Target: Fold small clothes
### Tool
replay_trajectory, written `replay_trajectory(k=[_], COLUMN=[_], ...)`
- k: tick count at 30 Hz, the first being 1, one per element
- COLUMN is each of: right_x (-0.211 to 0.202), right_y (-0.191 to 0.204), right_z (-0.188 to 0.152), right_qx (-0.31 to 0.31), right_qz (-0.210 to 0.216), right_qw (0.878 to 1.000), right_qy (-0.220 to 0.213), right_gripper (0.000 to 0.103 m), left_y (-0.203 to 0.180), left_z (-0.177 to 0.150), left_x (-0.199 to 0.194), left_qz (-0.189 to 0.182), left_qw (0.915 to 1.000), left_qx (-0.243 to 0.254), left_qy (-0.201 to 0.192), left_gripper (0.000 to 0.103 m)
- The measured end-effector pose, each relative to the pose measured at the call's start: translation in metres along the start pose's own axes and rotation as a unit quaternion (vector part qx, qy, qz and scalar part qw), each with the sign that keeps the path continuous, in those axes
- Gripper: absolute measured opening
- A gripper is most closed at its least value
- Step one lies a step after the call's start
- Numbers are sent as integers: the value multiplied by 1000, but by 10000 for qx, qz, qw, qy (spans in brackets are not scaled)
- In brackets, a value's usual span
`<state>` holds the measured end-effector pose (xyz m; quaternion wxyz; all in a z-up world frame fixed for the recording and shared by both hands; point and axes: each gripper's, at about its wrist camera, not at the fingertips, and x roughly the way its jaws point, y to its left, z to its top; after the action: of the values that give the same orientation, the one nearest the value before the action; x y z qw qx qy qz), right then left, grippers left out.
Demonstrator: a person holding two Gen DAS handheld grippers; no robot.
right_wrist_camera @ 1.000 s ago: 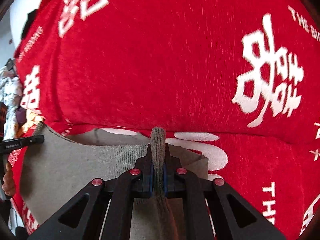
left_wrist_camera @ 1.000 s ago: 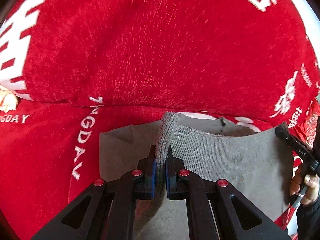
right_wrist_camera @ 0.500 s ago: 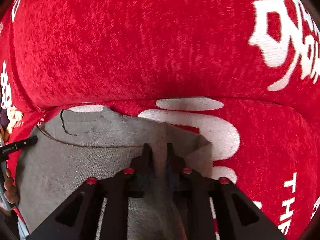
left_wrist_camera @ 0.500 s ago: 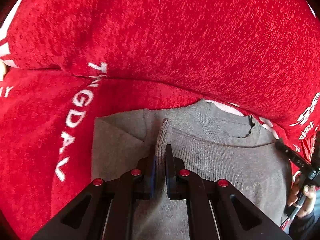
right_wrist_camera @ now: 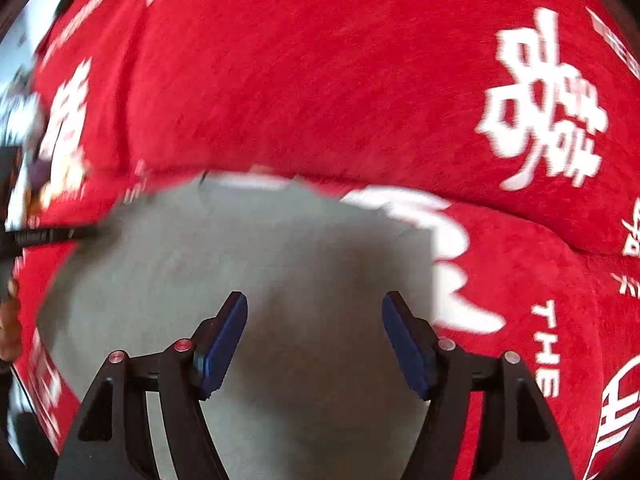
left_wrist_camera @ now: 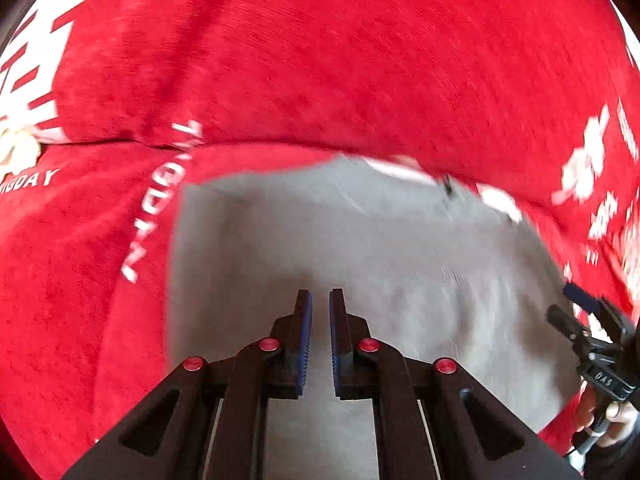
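Red blanket [left_wrist_camera: 320,60], grey garment [left_wrist_camera: 320,240] flat (blurred), neckline seemingly farthest.

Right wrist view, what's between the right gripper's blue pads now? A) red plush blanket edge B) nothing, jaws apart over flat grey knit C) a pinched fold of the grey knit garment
B: the right gripper has just been opening; the grey knit garment lies flat below, unpinched.

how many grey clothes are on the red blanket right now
1. A grey top lies flat on the red blanket, just below both tongs; the right wrist view shows the same top. Others may lie out of frame.
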<state>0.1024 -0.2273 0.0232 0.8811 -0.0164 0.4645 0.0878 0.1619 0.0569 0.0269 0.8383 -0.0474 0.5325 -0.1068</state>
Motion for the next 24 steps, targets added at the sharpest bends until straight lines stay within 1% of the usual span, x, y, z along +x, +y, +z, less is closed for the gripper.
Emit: replay_trajectory(k=[1, 2, 3, 4, 5, 6, 7, 8, 9, 10, 11, 12, 13, 15, 17, 19, 21, 22, 24], right_x=[5, 10, 11, 8, 2, -4, -12, -21, -28, -39, -48, -52, -55, -57, -53, -40, -33, -30, -39], right_y=[3, 1, -6, -18, -26, -31, -36, -38, -40, -38, -36, -31, -23, 0, 16, 24, 21, 17, 7], right_z=[-6, -12, -16, -21, -23, -26, -27, -29, -31, -36, -38, -41, -45, -55, -66, -74, -85, -90, -99], right_qx=[-76, -108, -56, 98, 243, 347, 447, 523, 551, 574, 582, 563, 497, 300, 205, 211, 264, 341, 508], right_qz=[-83, -244, -325, -233, -251, -321, -490, -648, -640, -476, -349, -292, -243, -187, -89, -135, -392, -442, -344], right_qw=[9999, 9995, 9992, 9996, 9993, 9988, 9978, 9965, 9964, 9971, 9975, 9977, 9981, 9989, 9995, 9996, 9989, 9984, 9981], right_qy=[86, 187, 226, 137, 94, 100, 85, 37, -26, -134, -200, -240, -287, -323, -219, -94, 21, 46, -78], right_gripper=[73, 73, 73, 73, 73, 73, 74, 74, 74, 74, 75, 76, 79, 79, 79, 79, 79, 79, 79], left_y=[-4, -2, 2, 9, 18, 27, 36, 45, 50, 56, 62, 66, 66, 63, 56, 43, 33, 31, 37], left_z=[-7, -11, -15, -18, -18, -19, -19, -21, -25, -30, -39, -50, -57, -73, -84, -96, -102, -103, -113], left_x=[6, 13, 17, 15, 12, 7, 0, -11, -21, -34, -46, -61, -66, -68, -66, -60, -54, -50, -43], left_qz=[96, 220, 274, 185, 148, 109, 18, -59, -84, -121, -161, -224, -288, -585, -680, -462, -177, -30, 167], left_qw=[9999, 9997, 9996, 9998, 9998, 9994, 9985, 9973, 9958, 9933, 9894, 9832, 9809, 9805, 9815, 9866, 9917, 9931, 9941], left_qx=[71, 85, 77, 27, -112, -336, -537, -704, -843, -997, -1169, -1354, -1403, -1411, -1385, -1192, -937, -867, -858], left_qy=[25, 97, 59, -94, -100, -66, -86, -185, -354, -577, -846, -1200, -1315, -1235, -1132, -1017, -862, -784, -643], left_gripper=[9, 19, 23, 26, 26, 26, 26, 32, 44, 84, 102, 102, 102, 102, 102, 102, 102, 102, 102])
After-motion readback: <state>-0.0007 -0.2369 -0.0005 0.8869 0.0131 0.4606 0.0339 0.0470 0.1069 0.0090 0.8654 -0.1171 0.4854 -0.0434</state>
